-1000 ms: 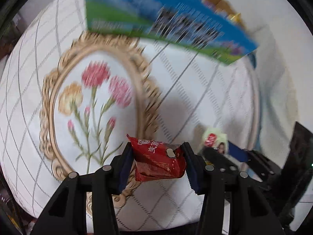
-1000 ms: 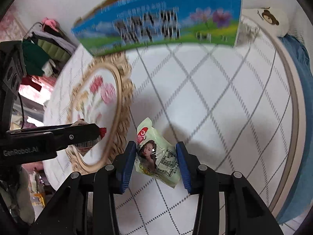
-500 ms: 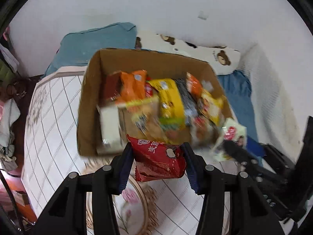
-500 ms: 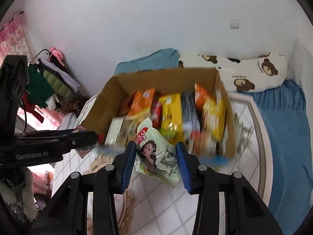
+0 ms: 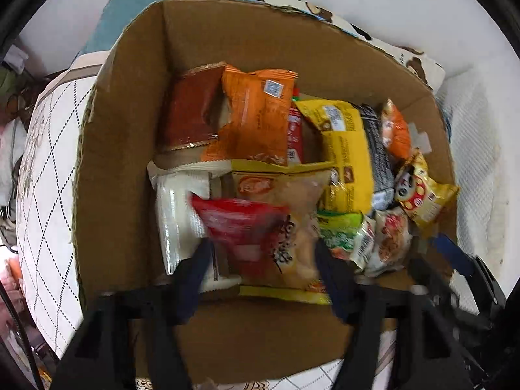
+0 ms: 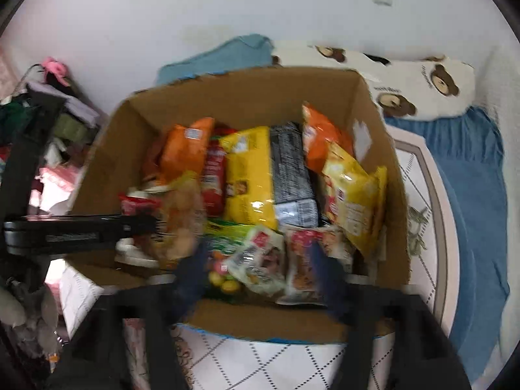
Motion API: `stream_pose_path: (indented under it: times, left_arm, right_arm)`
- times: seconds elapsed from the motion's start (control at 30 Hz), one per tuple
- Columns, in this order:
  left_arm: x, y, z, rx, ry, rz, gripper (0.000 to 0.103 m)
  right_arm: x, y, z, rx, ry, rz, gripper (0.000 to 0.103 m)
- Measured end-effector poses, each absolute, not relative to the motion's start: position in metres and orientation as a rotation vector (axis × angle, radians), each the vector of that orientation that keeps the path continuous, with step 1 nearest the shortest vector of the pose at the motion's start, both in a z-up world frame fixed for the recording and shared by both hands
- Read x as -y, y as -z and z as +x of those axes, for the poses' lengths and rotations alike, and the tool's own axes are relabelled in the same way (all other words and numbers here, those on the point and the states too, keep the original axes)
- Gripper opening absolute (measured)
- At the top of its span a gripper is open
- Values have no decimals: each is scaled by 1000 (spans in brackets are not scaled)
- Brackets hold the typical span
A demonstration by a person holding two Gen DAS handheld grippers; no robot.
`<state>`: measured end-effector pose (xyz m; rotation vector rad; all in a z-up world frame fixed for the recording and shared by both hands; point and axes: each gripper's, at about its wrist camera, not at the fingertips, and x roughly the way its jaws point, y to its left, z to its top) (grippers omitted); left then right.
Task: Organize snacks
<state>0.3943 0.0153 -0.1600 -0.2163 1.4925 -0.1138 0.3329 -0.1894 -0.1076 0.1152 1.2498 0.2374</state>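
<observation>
Motion blur smears the red packet [image 5: 242, 224] and the left gripper [image 5: 260, 279]; contact between fingers and packet can't be judged. Right gripper [image 6: 260, 279] equally blurred over the pale packet [image 6: 256, 260]. Cardboard box [image 5: 107, 169] floor hidden under snacks; packet print unreadable.

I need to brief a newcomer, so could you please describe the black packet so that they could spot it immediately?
Find the open brown cardboard box packed with snack bags. Along its back row, the flat black foil packet stands between a large yellow bag and an orange bag. It is the only dark, black-and-silver pack among bright wrappers.
</observation>
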Motion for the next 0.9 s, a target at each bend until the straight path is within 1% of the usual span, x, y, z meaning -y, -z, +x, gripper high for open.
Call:
stream_pose_path:
  times: [0.03, 0.27, 0.6, 0.73, 0.9]
  left_arm:
    - [-15, 160, 396, -1489, 112, -215, 86]
    - [-8, 158, 392, -1467, 89, -162, 93]
    - [-2, 148, 379, -1418, 52, -111, 93]
    - [2, 134, 372, -1371, 37, -95, 93]
    - [5, 102, 346, -1252, 10, -61, 93]
  right_arm:
    - [192, 111, 334, -1260, -224, 117, 98]
    - [199, 116, 335, -1284, -133, 68, 100]
    - [202, 103, 329, -1252, -92, 37, 100]
    - [202, 91, 319, -1226, -96, 33, 101]
    - [205, 67, 298, -1166, -91, 29, 102]
